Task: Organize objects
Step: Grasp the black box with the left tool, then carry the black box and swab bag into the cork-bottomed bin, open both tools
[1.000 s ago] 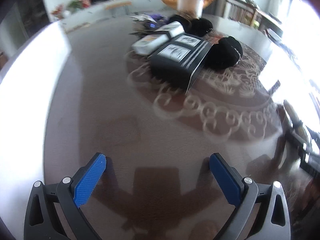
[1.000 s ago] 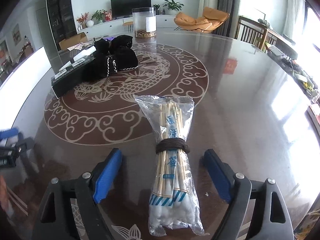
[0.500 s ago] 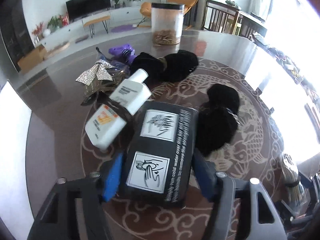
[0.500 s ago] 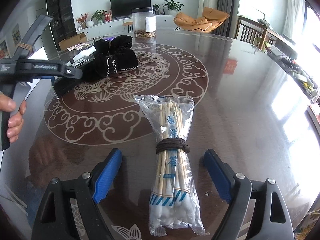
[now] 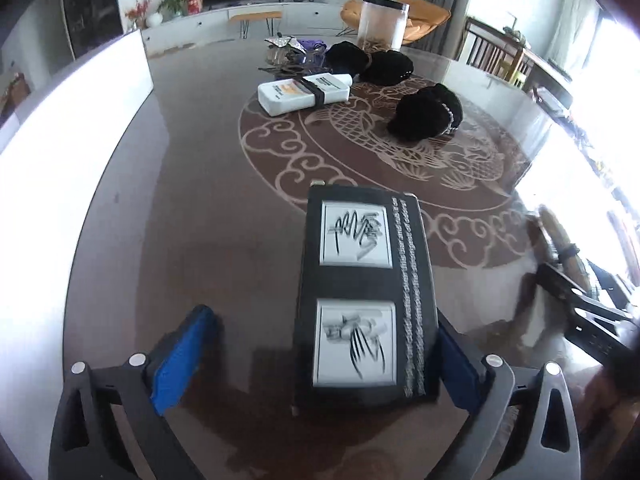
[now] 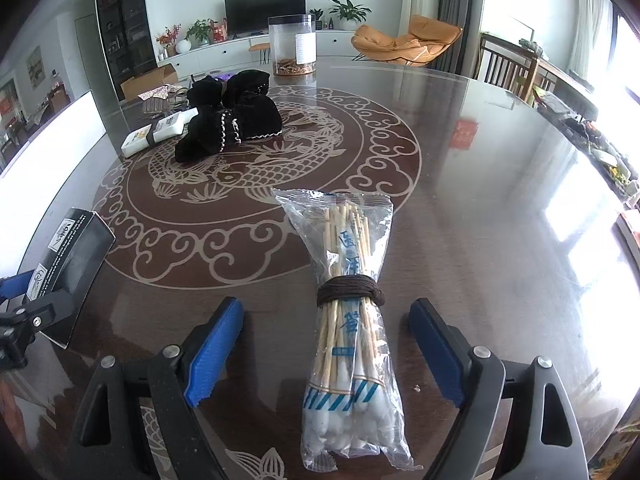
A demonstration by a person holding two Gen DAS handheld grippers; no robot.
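A black box with two white picture labels lies on the brown table between the fingers of my left gripper. The right finger touches its side; the left finger stands well apart, so the gripper is open. The box also shows at the left of the right wrist view. My right gripper is open around a plastic bag of cotton swabs tied with a brown band, touching neither side.
A white bottle with a black band, black cloth pouches and a clear jar lie farther back on the table. A silver and purple clutter sits behind the bottle.
The black box has come away from the pile toward the near side of the table with my left gripper. The left finger now stands apart from it. The right gripper has not moved.
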